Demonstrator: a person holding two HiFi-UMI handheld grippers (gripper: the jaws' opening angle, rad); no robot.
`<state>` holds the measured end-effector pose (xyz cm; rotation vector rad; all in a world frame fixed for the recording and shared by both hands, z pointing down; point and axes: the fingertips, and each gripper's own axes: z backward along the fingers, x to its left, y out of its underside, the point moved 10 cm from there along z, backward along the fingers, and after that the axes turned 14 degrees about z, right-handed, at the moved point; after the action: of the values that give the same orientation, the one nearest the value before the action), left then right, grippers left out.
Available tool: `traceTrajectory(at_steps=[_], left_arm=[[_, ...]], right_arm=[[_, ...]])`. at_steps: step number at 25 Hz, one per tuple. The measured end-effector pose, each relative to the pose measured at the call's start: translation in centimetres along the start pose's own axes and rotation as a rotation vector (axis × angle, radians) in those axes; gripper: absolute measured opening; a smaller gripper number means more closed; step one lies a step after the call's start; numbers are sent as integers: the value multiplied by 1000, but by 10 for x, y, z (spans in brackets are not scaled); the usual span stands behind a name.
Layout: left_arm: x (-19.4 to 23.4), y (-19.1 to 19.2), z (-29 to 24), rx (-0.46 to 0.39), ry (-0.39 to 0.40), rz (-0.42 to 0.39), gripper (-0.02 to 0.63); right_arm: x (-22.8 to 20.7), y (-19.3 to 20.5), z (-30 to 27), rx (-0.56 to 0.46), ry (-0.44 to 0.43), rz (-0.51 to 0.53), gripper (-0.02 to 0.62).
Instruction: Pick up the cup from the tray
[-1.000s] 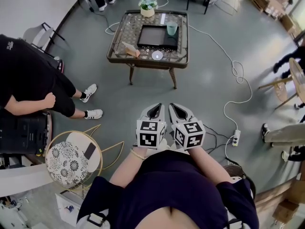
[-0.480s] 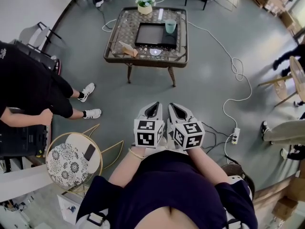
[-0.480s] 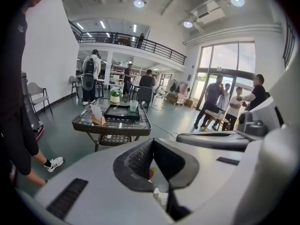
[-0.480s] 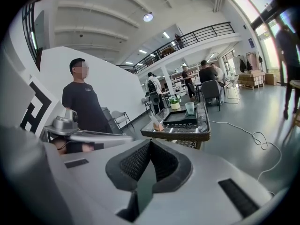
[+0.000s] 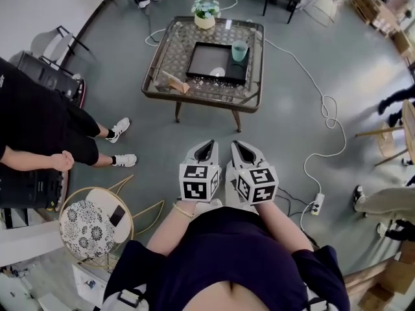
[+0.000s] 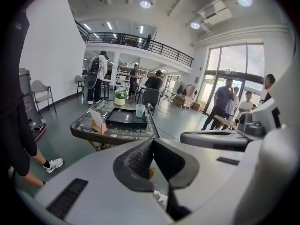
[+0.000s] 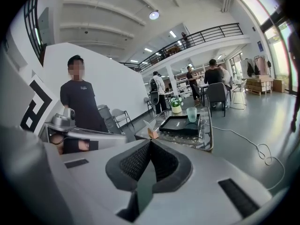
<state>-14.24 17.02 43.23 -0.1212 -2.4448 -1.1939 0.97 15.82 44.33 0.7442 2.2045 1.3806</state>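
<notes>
Grippers near, cup far on table.
Left gripper and right gripper are side by side, fingers closed together. Cup stands upright at far right corner of tray on table.

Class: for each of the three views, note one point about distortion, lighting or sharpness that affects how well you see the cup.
Head view: fisheye curves the room's edges; light is even, the cup sits small but sharp on the tray. Left gripper view: dark rounded corners; the windows are washed out. Right gripper view: ceiling lamps glare, the balcony railing bows.
</notes>
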Motion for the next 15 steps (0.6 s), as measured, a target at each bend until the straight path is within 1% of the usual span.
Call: traceTrajectory(at_steps=[6, 12, 15], left_arm=[[-2, -34, -49, 1, -11, 32, 8], [-10, -63, -99, 9, -13, 26, 8], [-10, -78, -123, 16, -20, 42, 8]], right_arm=[[-50, -20, -37, 22, -17, 10, 9], [-100, -39, -69, 44, -27, 26, 9], [-124, -51, -87, 48, -34, 33, 9]])
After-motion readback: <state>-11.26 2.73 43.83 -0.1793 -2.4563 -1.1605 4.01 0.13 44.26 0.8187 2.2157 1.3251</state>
